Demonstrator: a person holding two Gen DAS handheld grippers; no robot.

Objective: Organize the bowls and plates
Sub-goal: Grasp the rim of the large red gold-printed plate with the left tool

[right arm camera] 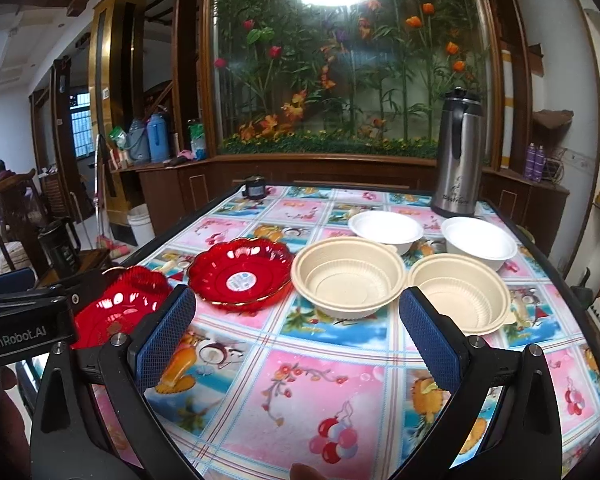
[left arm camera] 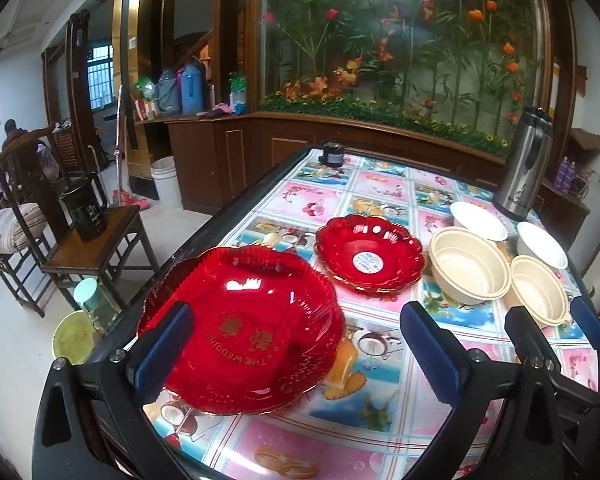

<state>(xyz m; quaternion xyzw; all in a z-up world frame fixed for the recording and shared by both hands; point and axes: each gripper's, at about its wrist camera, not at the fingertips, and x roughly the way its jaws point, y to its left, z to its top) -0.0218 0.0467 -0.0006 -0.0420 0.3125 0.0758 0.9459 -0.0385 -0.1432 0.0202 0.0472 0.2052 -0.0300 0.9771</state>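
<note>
Left gripper (left arm camera: 300, 356): jaws spread wide and empty, hovering over the large red plate (left arm camera: 240, 328), probably to lift it first.
Right gripper (right arm camera: 296, 340): wide open, holding nothing, facing two beige bowls (right arm camera: 348, 280).
Dishes: small red plate (left arm camera: 370, 254) and white bowls (right arm camera: 384, 228) lay apart on the table (right arm camera: 300, 400).
Obstacle: steel flask (right arm camera: 458, 156) stood just behind the bowls.

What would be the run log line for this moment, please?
left gripper: open, empty | right gripper: open, empty | red plates, bowls: untouched on table
</note>
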